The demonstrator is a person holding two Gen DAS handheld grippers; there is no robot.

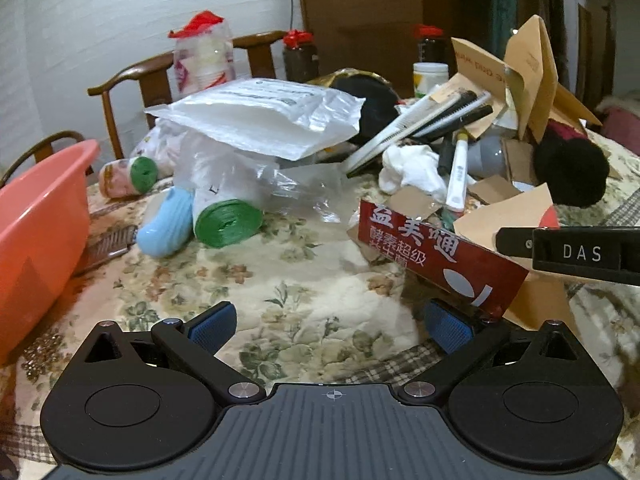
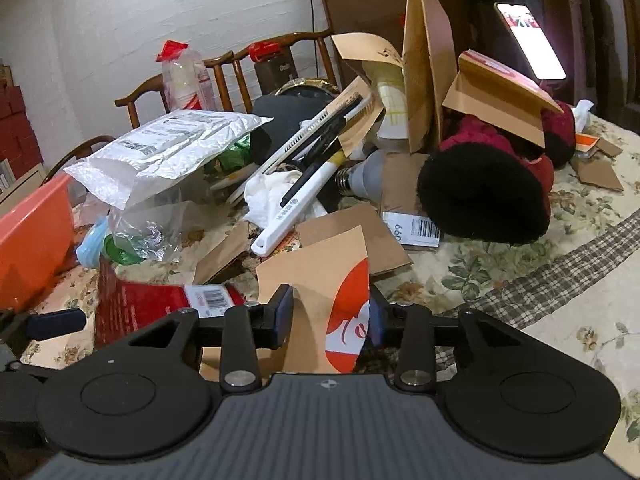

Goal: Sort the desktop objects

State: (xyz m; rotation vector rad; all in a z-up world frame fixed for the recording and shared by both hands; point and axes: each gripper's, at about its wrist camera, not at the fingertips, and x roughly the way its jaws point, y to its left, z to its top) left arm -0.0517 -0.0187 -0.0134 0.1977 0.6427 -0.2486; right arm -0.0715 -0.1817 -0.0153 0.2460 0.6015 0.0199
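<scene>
Two blue pads [image 1: 212, 326] of the left gripper [image 1: 330, 326] stand far apart, and nothing is between them. Only the flowery cloth [image 1: 304, 280] lies under the gap. A corner of the red box [image 1: 436, 256] sits just beside the pad at 3 o'clock; I cannot tell if it touches. The long side of the red box runs from 10 o'clock down to 4 o'clock in the left view.

Seen from the right wrist, the right gripper [image 2: 330, 308] is about half closed on a brown card [image 2: 316, 276]. The card fills the gap and both fingers [image 2: 282, 312] seem to press its sides. It stands up on its edge, with its long side going from 6 o'clock to 12 o'clock. Its orange and white print is on the 3 o'clock side.

Out at 9 o'clock is a pink tub [image 1: 40, 232]. I cannot see what is in it. A clear bag [image 1: 256, 184] lies at 11 o'clock, with a green roll [image 1: 228, 222] at its mouth and a blue thing [image 1: 168, 228] touching the roll. A white padded bag [image 1: 256, 120] lies on top of the clear bag.

Far back at 12 o'clock stand two jars with red lids [image 1: 300, 56], dark inside, and a white jar [image 1: 430, 78]. A bag of cups [image 1: 204, 56] stands at 11 o'clock.

At 12 o'clock in the right view a white pen [image 2: 292, 208] points from 7 o'clock up to 1 o'clock. A black fuzzy hat [image 2: 480, 200] lies at 2 o'clock.
</scene>
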